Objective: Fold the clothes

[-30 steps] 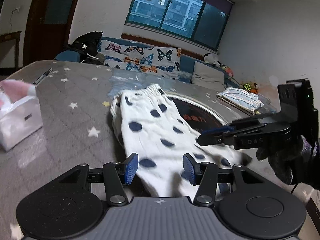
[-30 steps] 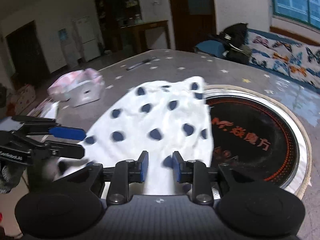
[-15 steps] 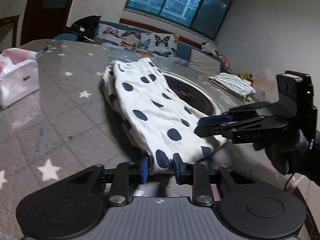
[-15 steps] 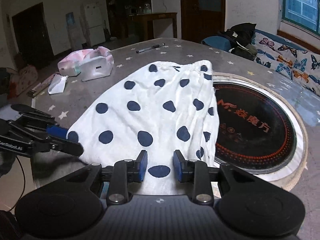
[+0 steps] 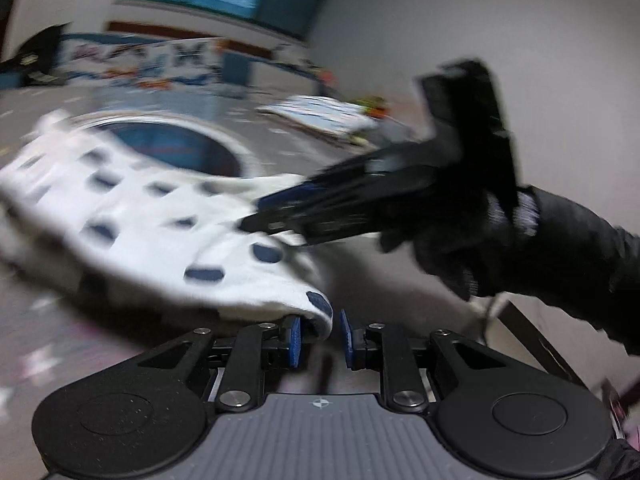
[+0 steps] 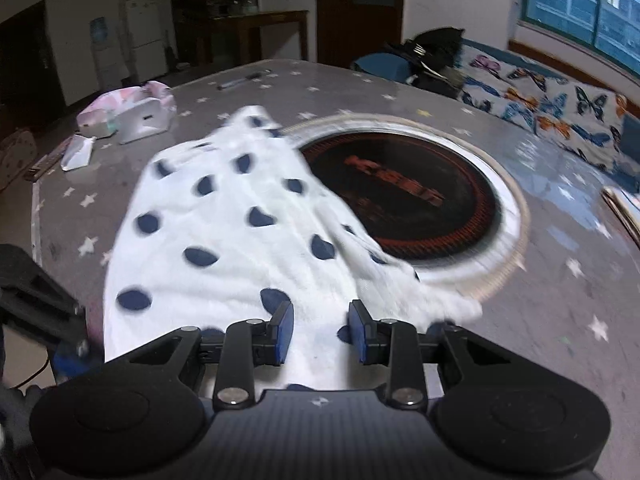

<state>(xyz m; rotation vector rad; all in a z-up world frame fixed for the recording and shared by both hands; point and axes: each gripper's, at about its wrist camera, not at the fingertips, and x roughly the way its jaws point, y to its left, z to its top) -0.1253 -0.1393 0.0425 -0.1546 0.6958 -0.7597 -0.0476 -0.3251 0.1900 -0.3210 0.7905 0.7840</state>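
A white garment with dark blue dots (image 6: 224, 216) lies on the grey star-patterned table (image 6: 560, 312), partly over a round black cooktop (image 6: 404, 196). In the blurred left wrist view the garment (image 5: 132, 220) has its near end lifted. My left gripper (image 5: 320, 334) has a folded corner of the cloth between its narrowly parted fingers. My right gripper (image 6: 320, 332) sits over the garment's near edge with cloth between its parted fingers; it also shows in the left wrist view (image 5: 280, 212), tips at the cloth.
A pink-and-white tissue box (image 6: 128, 114) and a small packet (image 6: 78, 152) lie at the table's far left. A pen (image 6: 240, 80) lies at the far edge. Folded striped clothes (image 5: 320, 116) sit at the back right. A butterfly-print sofa (image 6: 552, 96) stands behind.
Both grippers have taken the garment's near end and lifted it; the cloth now bunches toward the cooktop. The left view has swung right and blurred. The right jaws stand wider apart than before.
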